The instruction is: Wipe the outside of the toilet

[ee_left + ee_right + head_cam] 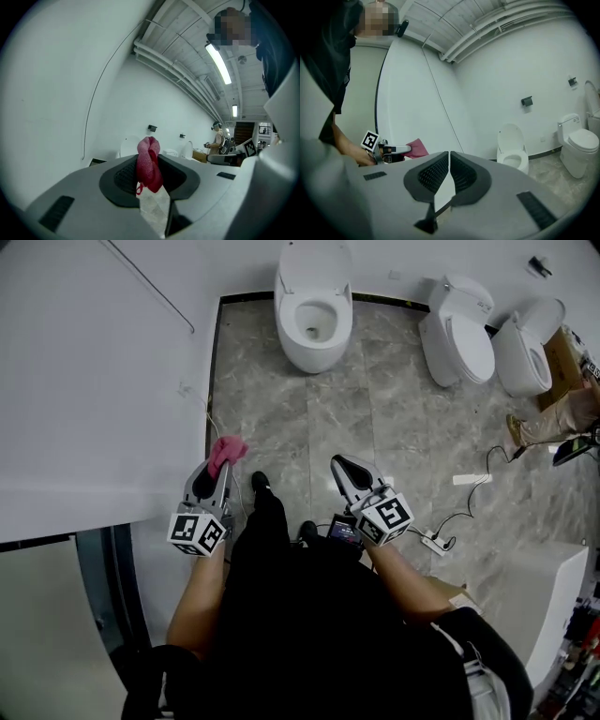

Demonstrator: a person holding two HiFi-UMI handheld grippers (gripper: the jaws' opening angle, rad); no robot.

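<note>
Three toilets (314,320), one pink cloth (228,448), two grippers: left gripper (221,467), right gripper (339,463)

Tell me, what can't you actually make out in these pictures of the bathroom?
- Pink cloth: in the left gripper view only a bunched end shows. The left gripper, shut on it, hides the rest.
- Nearest toilet: in the head view its raised lid is cut off by the top edge.
- Second person: in the head view, cut off by the right edge.
- Wall fitting: in the right gripper view, too small to identify.
</note>
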